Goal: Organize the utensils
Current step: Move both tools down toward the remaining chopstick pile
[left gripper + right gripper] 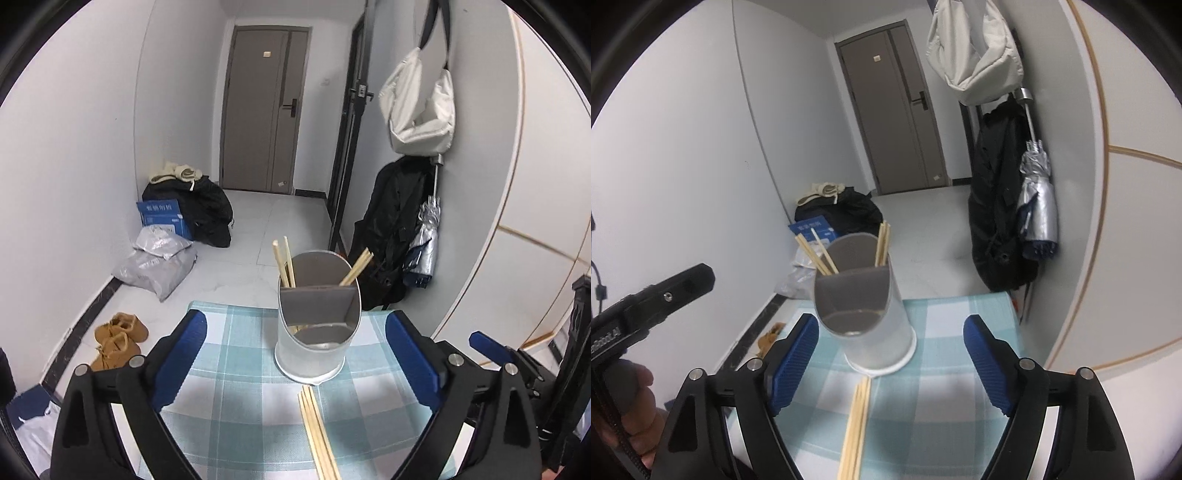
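Behind everything, white walls and a grey door [264, 110] at the far end of the floor [255, 229]. On the right wall, a pale bag [421, 107] hung above a black coat [391, 236] and a folded silver umbrella [424, 240]. Against the left wall, a heap of dark clothes [199, 210], a blue box [162, 218], grey plastic parcels [159, 262] and brown shoes [118, 339].

Nearer, a surface [236, 373] under a checked blue-and-white cloth. Upright at its middle, a white utensil holder [314, 354], round, split by a grey divider; far compartments filled with chopsticks [284, 262] leaning left and a second set at the right, near compartment bare inside. Flat on the cloth, a bundle of loose chopsticks [317, 432], far tips just short of the holder's base, lengths running back toward the cameras.

Left hand-held gripper [291, 365]: blue pads spread wide, nothing pinched, holder and loose chopsticks framed between the fingers without contact. Right hand-held gripper [890, 365]: also spread wide, nothing held, same bundle lying between its fingers, untouched. Seen from the right wrist view, part of the person's hand [635, 402] wrapped round the left tool's grip at the lower left edge.
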Demonstrator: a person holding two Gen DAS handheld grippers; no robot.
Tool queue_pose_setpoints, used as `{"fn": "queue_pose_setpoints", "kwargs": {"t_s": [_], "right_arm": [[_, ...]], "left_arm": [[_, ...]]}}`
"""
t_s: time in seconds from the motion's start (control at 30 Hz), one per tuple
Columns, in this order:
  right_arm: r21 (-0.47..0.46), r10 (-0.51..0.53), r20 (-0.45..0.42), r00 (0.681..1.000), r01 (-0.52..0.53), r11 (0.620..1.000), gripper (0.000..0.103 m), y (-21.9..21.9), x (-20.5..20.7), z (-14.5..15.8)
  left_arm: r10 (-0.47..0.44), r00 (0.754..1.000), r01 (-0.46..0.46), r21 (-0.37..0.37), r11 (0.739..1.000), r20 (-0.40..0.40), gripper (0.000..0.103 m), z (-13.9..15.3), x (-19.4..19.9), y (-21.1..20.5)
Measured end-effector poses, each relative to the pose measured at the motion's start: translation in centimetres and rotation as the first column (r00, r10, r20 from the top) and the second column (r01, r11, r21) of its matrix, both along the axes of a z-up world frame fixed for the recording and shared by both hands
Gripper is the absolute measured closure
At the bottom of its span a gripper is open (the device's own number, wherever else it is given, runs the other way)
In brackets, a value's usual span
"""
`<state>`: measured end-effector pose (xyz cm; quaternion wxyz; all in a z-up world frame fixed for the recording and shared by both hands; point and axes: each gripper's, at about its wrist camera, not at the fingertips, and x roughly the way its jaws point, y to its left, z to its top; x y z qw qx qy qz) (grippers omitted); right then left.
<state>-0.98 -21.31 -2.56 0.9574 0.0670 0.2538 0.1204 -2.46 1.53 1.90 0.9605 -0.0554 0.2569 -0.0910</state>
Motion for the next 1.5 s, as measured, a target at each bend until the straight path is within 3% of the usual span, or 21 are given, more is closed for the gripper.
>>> {"fn": "queue_pose_setpoints", "kwargs": {"t_s": [0.37,0.53,0.67,0.9,1.0,1.13,1.3,1.4,1.5], "right_arm": [[-0.037,-0.008,-0.072,0.997,0.006,0.999,0.021,-0.4,-0.6,-4.0],[-0.061,-0.014,-0.161,0.987,0.004,0.998,0.021,-0.1,0.7,-6.2],[-0.087,-0.012,-0.226,0.974,-0.008,0.996,0.021,0.7,1.5,-7.9],[-0.153,0.065,-0.328,0.942,-0.121,0.981,0.022,4.3,4.4,-10.1],[-0.184,0.094,-0.371,0.924,-0.172,0.968,0.026,6.0,5.8,-11.4],[-0.217,0.106,-0.441,0.891,-0.221,0.951,0.047,7.8,6.8,-13.7],[-0.229,0.085,-0.488,0.869,-0.222,0.948,0.064,8.4,6.8,-15.5],[-0.262,0.088,-0.476,0.875,-0.237,0.936,0.067,8.6,6.3,-15.6],[-0.273,0.099,-0.481,0.871,-0.256,0.927,0.079,9.1,5.9,-15.6]], "left_arm": [[0.029,0.996,-0.028,0.011,1.0,-0.081,0.008,-4.5,0.5,0.3],[0.063,0.988,-0.07,-0.044,0.997,-0.143,0.008,-6.8,1.7,1.7],[0.091,0.979,-0.096,-0.021,0.995,-0.181,0.008,-8.0,2.8,2.7],[0.151,0.957,-0.167,-0.043,0.985,-0.249,0.008,-8.4,4.2,5.8],[0.197,0.949,-0.207,-0.016,0.978,-0.246,0.008,-8.6,4.4,6.9],[0.23,0.944,-0.239,-0.008,0.971,-0.237,0.008,-8.5,4.2,7.7],[0.242,0.942,-0.247,0.011,0.969,-0.233,0.008,-8.5,4.1,7.8],[0.248,0.943,-0.25,0.019,0.968,-0.222,0.008,-8.1,4.1,7.7],[0.248,0.942,-0.253,0.007,0.967,-0.225,0.008,-8.0,4.0,7.9]]}}
